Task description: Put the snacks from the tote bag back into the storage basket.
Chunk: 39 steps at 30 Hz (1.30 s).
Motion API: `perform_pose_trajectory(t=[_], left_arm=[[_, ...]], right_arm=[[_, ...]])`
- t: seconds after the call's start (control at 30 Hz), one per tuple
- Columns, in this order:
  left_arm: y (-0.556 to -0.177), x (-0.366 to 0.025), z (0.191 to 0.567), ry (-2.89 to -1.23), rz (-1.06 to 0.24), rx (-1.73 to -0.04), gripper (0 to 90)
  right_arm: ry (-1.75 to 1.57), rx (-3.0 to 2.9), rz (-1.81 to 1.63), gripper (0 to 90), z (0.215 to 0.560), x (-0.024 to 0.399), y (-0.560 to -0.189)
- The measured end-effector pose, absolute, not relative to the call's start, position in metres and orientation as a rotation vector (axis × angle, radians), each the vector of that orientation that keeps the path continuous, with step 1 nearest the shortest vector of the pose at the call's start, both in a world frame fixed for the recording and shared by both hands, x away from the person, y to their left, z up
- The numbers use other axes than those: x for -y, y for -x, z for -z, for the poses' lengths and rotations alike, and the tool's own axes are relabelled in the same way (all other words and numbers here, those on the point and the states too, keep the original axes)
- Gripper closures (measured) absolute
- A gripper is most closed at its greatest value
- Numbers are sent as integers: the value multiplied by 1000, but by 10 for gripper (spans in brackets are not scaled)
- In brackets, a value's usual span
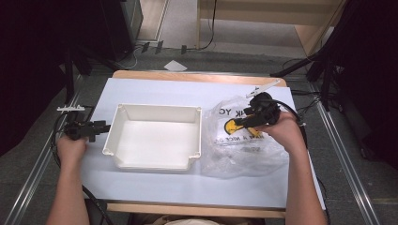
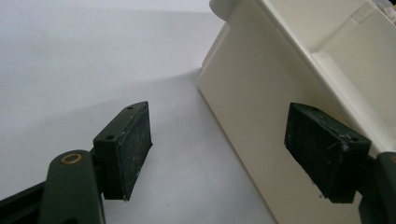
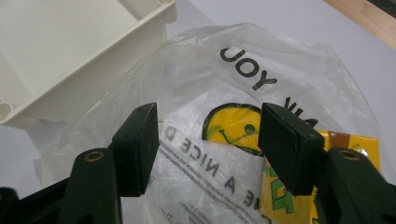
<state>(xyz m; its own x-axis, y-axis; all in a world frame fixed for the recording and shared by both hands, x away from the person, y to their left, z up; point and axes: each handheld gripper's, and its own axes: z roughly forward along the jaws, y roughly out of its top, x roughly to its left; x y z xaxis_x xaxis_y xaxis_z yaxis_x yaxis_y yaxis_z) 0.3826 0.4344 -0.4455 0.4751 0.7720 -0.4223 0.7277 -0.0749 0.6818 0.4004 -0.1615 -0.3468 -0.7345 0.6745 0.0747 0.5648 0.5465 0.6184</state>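
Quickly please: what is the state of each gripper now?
Left gripper: open, holding nothing, beside the tray.
Right gripper: open, holding nothing, over the bag.

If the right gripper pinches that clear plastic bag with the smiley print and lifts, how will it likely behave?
The plastic bag looks thin and crumpled, so it will probably sag and drape rather than keep its shape. Its glossy film may slip between the pads of the open right gripper. A yellow packet shows through it, so the load could shift and swing.
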Motion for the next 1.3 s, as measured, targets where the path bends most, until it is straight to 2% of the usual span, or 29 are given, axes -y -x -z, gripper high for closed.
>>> perform_pose_trajectory(t=[0.87, 1.3], left_arm=[[-382, -435, 446, -1810, -57, -1269, 241], [-382, -435, 446, -1809, -56, -1272, 241]], right_arm=[[-1146, -2536, -979, 385, 337, 199, -400], [-1238, -2500, -938, 375, 353, 216, -412]])
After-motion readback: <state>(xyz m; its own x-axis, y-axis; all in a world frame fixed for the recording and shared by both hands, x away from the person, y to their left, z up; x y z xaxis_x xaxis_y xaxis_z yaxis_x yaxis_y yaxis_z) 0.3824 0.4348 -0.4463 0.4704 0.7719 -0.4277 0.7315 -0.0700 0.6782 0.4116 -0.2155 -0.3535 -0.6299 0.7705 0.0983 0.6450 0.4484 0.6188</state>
